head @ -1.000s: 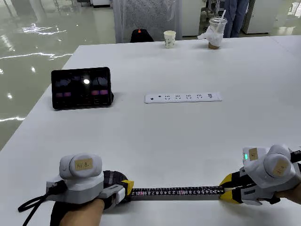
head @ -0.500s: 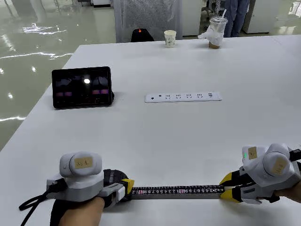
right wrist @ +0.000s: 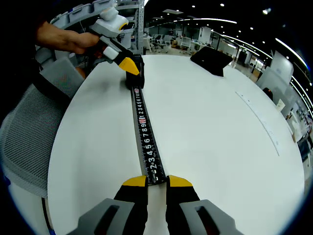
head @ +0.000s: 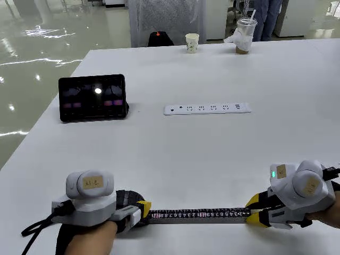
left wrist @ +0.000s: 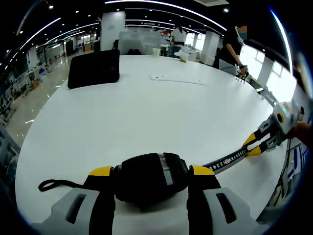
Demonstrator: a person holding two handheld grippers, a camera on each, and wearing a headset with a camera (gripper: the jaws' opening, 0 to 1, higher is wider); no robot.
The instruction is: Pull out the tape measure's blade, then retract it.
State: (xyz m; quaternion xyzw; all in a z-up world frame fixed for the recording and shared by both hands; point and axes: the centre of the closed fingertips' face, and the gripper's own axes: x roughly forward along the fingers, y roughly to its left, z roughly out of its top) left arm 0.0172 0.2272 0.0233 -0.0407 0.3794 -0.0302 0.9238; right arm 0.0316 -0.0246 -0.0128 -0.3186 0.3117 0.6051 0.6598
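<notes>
My left tongs (head: 139, 210) were clamped on the black tape measure case (left wrist: 151, 178), at the near left of the white counter (head: 212, 149). The blade (head: 199, 215) was drawn out straight with its numbered face up. Its long axis ran left to right from the case to my right tongs (head: 254, 211), which were closed on its tip. A dark tablet (head: 93, 98) and a white power strip (head: 207, 109) sat farther back. A glossy floor (head: 32, 58) lay beyond the counter.

Open-plan office or lab hall: large white table (head: 212, 149), glossy floor (head: 32, 48), ceiling light strips (left wrist: 161, 5), distant desks (right wrist: 188, 43).
</notes>
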